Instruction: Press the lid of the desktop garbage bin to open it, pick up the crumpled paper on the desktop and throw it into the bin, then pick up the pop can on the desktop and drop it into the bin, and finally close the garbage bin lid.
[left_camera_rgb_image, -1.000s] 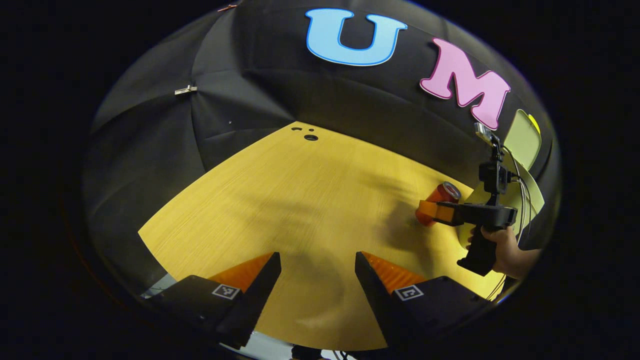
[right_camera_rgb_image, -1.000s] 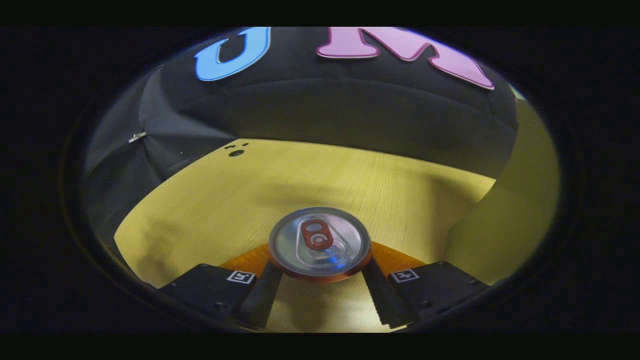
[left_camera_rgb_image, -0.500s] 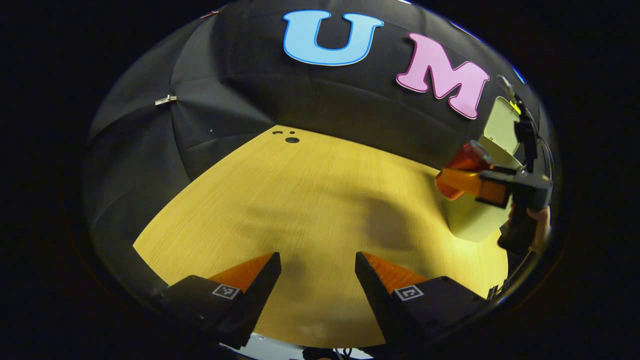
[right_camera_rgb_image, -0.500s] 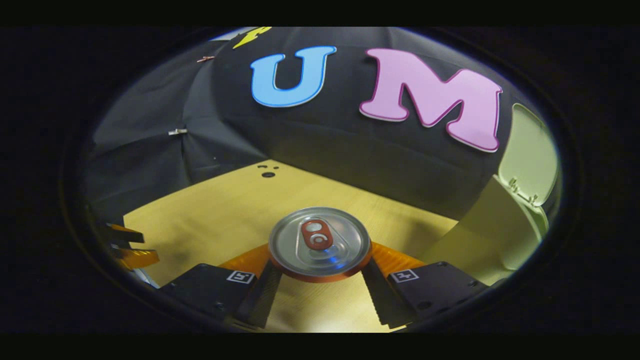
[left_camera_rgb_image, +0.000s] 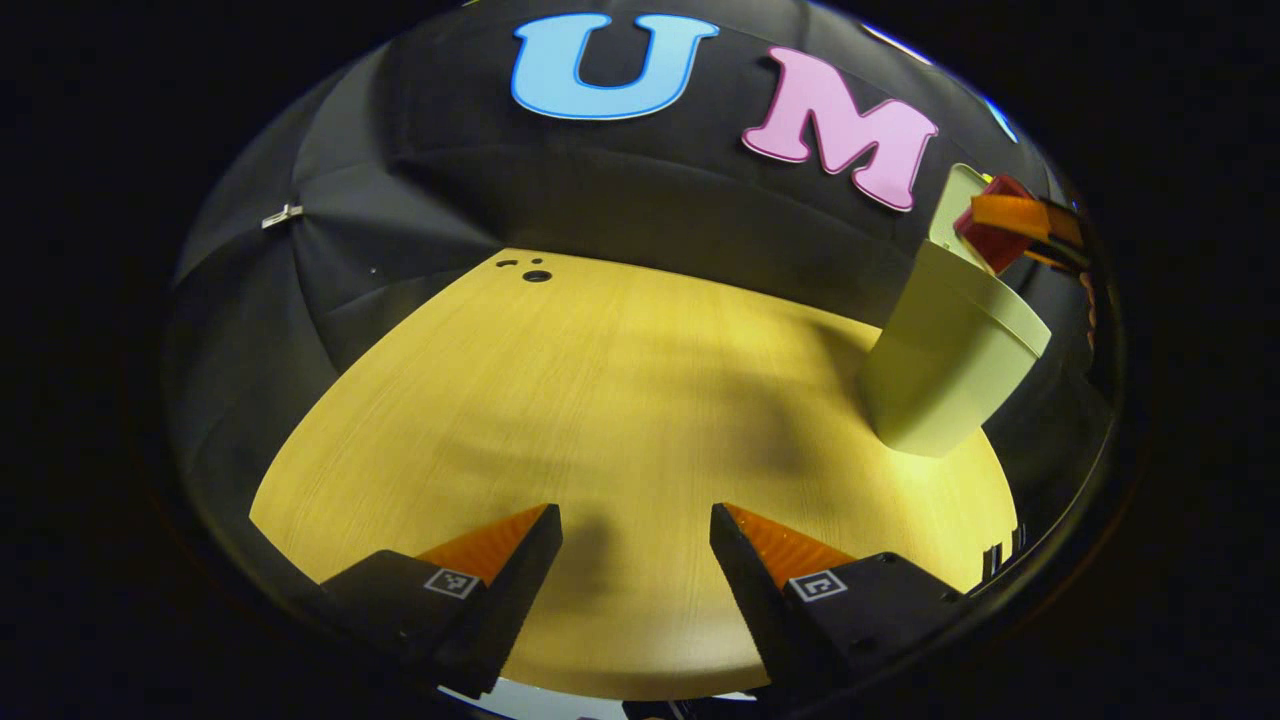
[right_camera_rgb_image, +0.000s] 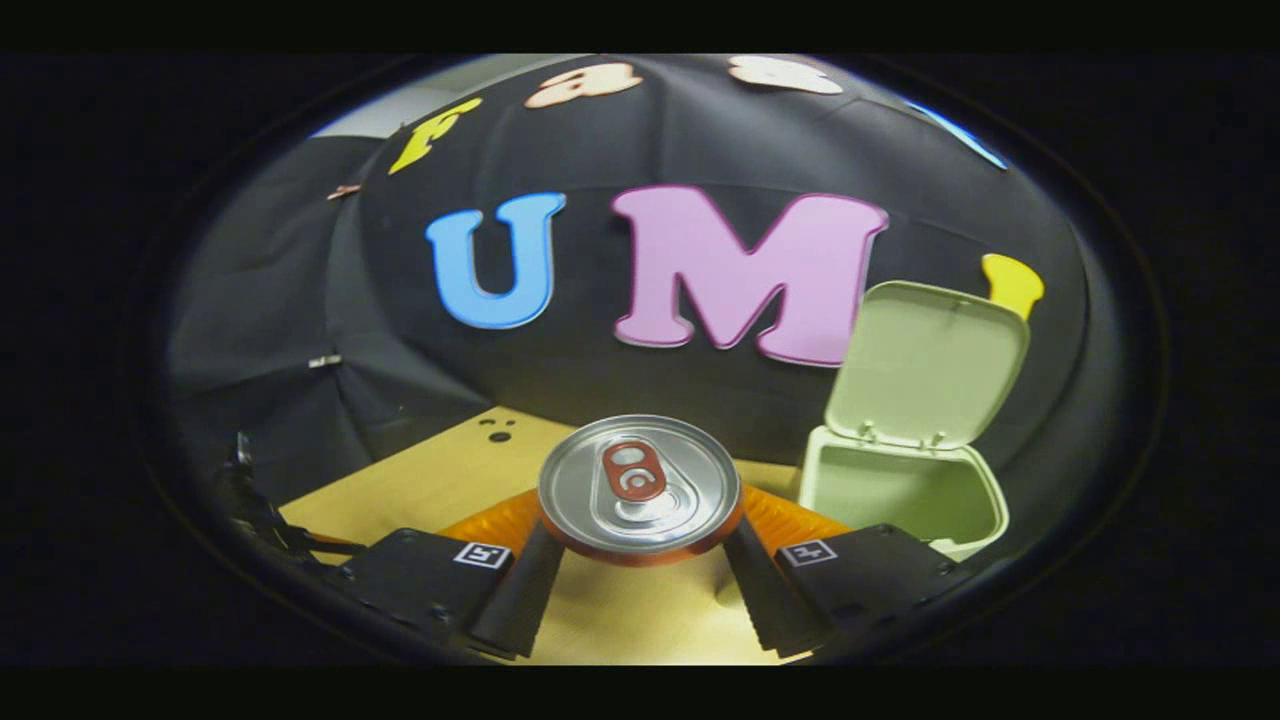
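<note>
- Silver-topped pop can (right_camera_rgb_image: 640, 488) is clamped betw. both fingers of the right tongs (right_camera_rgb_image: 640, 560), lifted off the desk (right_camera_rgb_image: 430, 480), can top facing the camera.
- Pale green bin (right_camera_rgb_image: 905, 490) sits just right of the can, lid (right_camera_rgb_image: 925, 365) swung up, mouth open.
- Left gripper view: left tongs (left_camera_rgb_image: 636, 560) spread apart w/ nothing betw. them, above the bare wood desk (left_camera_rgb_image: 600, 400).
- Same view: can (left_camera_rgb_image: 990, 240) in the right tongs (left_camera_rgb_image: 1010, 225) hangs above the bin (left_camera_rgb_image: 945, 360) at far right.
</note>
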